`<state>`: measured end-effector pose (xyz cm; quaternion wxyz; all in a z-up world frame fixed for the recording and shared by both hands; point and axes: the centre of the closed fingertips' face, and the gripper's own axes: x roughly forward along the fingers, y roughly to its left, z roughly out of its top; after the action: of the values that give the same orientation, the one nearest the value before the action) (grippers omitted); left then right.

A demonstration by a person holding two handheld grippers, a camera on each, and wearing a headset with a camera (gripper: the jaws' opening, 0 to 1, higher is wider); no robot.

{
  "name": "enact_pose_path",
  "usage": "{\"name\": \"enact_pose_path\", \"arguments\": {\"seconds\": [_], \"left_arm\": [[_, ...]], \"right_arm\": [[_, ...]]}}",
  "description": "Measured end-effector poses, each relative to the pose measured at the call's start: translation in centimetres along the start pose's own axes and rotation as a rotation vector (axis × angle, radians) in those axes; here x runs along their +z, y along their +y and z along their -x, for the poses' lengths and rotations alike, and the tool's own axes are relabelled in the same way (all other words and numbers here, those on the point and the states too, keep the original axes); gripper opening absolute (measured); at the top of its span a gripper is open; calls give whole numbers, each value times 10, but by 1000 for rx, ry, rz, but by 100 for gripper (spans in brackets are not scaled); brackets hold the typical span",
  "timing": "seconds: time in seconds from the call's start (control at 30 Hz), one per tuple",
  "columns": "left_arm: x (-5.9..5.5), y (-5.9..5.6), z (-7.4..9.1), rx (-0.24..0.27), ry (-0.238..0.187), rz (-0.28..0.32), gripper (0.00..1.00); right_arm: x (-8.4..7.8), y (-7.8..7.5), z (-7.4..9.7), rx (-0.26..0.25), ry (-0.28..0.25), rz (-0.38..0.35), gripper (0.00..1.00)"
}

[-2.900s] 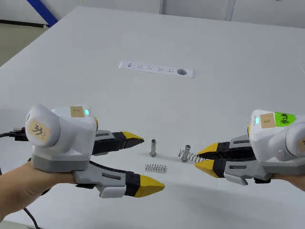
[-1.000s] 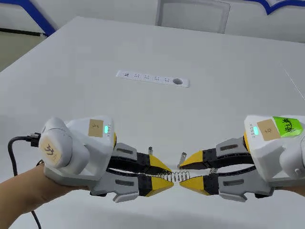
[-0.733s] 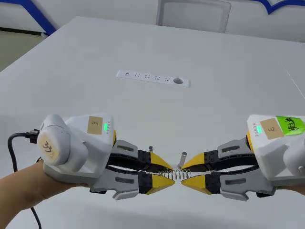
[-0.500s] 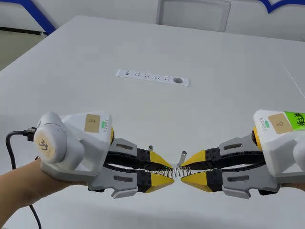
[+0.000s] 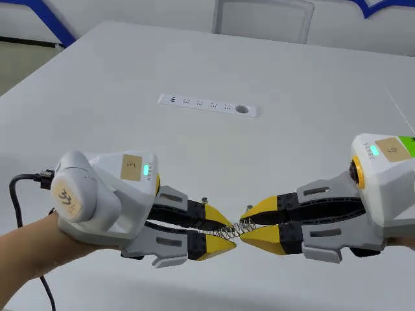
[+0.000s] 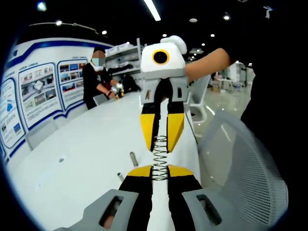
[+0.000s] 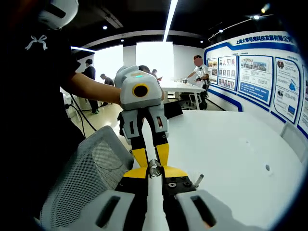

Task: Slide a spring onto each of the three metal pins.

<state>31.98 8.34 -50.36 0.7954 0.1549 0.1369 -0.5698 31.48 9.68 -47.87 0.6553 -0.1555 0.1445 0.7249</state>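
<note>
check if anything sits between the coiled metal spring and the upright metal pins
Nothing visible does. The coiled metal spring is clamped at each end by the left gripper and right gripper, near the upright metal pins.

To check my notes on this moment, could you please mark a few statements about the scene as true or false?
1. One spring is held between the left tool and the right tool. True.
2. The power strip lies between the two tools. False: it lies farther off on the table, beyond them.
3. The left tool is wide open. False: it is shut on the spring's end.
4. A metal pin stands upright on the table. True.
</note>
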Motion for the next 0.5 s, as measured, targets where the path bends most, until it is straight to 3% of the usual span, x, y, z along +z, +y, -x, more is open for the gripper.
{"name": "enact_pose_path", "arguments": {"seconds": [0.5], "left_arm": [[3,1,-6,2,-18,11,10]], "right_arm": [[20,2,-8,-9,-71,-36,11]]}}
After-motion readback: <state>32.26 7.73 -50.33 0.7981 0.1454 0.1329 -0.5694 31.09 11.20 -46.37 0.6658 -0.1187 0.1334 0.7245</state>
